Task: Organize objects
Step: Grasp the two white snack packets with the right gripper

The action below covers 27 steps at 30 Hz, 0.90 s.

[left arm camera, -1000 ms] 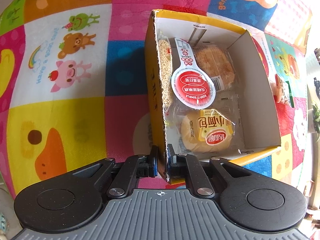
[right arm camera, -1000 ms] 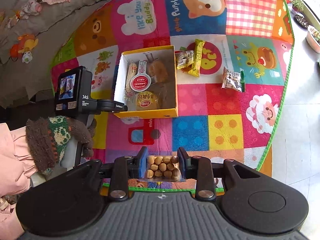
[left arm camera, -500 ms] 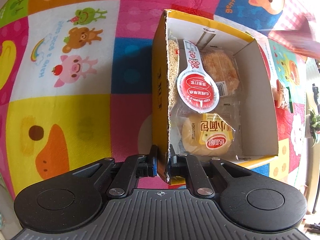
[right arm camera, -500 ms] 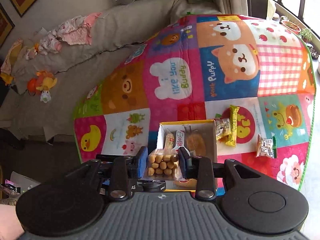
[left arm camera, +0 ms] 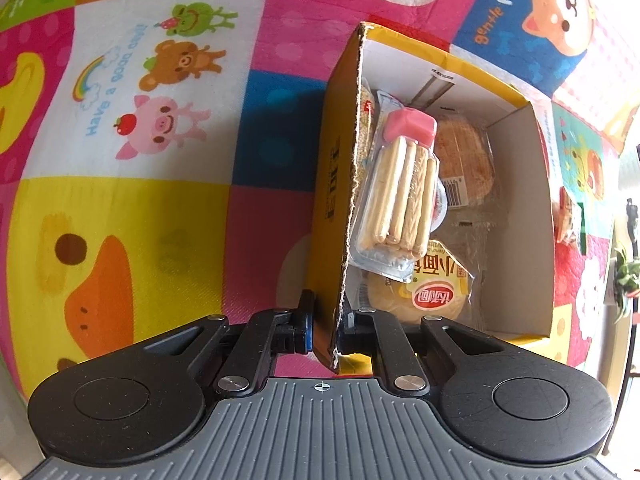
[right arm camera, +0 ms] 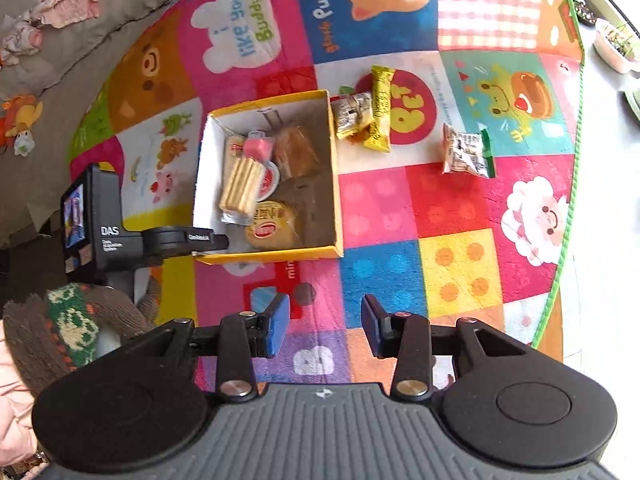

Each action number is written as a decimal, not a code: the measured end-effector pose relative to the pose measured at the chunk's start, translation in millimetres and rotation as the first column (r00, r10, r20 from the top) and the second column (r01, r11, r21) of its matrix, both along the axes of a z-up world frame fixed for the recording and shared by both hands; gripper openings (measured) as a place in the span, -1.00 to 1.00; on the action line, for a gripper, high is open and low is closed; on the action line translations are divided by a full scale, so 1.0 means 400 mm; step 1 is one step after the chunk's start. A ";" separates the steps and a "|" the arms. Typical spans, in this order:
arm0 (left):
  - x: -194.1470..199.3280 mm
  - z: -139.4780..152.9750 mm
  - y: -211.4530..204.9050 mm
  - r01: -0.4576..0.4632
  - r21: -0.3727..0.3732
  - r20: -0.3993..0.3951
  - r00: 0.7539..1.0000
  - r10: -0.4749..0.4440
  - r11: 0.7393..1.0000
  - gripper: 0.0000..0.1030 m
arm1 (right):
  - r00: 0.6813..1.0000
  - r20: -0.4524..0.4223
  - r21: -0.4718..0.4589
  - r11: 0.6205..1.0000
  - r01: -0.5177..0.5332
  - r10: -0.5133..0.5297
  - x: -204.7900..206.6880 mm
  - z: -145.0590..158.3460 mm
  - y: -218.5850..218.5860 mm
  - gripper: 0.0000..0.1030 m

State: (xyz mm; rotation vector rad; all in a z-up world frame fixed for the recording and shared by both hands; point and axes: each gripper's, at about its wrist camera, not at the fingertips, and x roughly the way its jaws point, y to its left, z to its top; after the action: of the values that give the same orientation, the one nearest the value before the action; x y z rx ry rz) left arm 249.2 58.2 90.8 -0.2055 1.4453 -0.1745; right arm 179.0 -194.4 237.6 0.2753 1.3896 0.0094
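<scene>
A yellow cardboard box point(left arm camera: 336, 184) point(right arm camera: 334, 168) stands on the play mat. My left gripper point(left arm camera: 326, 328) point(right arm camera: 208, 238) is shut on the box's left wall at its near corner. Inside lies a clear pack of biscuit sticks with a pink block point(left arm camera: 400, 192) point(right arm camera: 240, 184), resting on a red-and-white labelled pack. Beside it are a bun pack point(left arm camera: 428, 296) point(right arm camera: 272, 226) and a brown cake pack point(left arm camera: 464, 152) point(right arm camera: 296, 152). My right gripper point(right arm camera: 325, 326) hangs above the mat on the near side of the box, open, with nothing between its blue pads.
On the mat right of the box lie a yellow snack bar point(right arm camera: 382, 108), a silver-wrapped pack point(right arm camera: 352, 114) and a clear bag point(right arm camera: 466, 152). A hand in a knitted glove point(right arm camera: 60, 320) holds the left gripper. A grey cushion point(right arm camera: 60, 40) borders the mat at far left.
The biscuit-stick pack left my right gripper and now lies in the box on the labelled pack. The right gripper opened and drew back. The left gripper kept its hold on the box wall.
</scene>
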 end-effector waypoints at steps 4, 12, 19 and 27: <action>-0.006 0.005 0.013 -0.037 0.026 0.008 0.999 0.037 0.999 -0.78 | 0.999 0.019 -0.028 0.999 -0.037 0.037 0.063 -0.025 -0.058 -0.25; -0.006 0.024 0.038 -0.116 0.119 -0.033 0.992 0.121 0.986 -0.80 | 0.982 0.066 -0.024 0.984 -0.178 0.179 0.319 -0.182 -0.132 -0.24; -0.017 0.038 0.035 -0.168 0.162 -0.048 0.983 0.178 0.972 -0.80 | 0.988 0.081 0.052 0.989 -0.138 0.133 0.519 -0.341 -0.181 -0.16; -0.039 0.041 0.022 -0.225 0.172 -0.063 0.969 0.239 0.959 -0.80 | 0.934 0.096 -0.008 0.939 -0.345 0.344 0.621 -0.431 -0.067 -0.13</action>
State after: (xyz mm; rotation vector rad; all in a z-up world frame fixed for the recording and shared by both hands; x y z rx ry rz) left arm 233.5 66.8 107.2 -0.2483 1.4976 0.1467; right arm 427.3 -221.2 65.1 0.0342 1.3269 0.3164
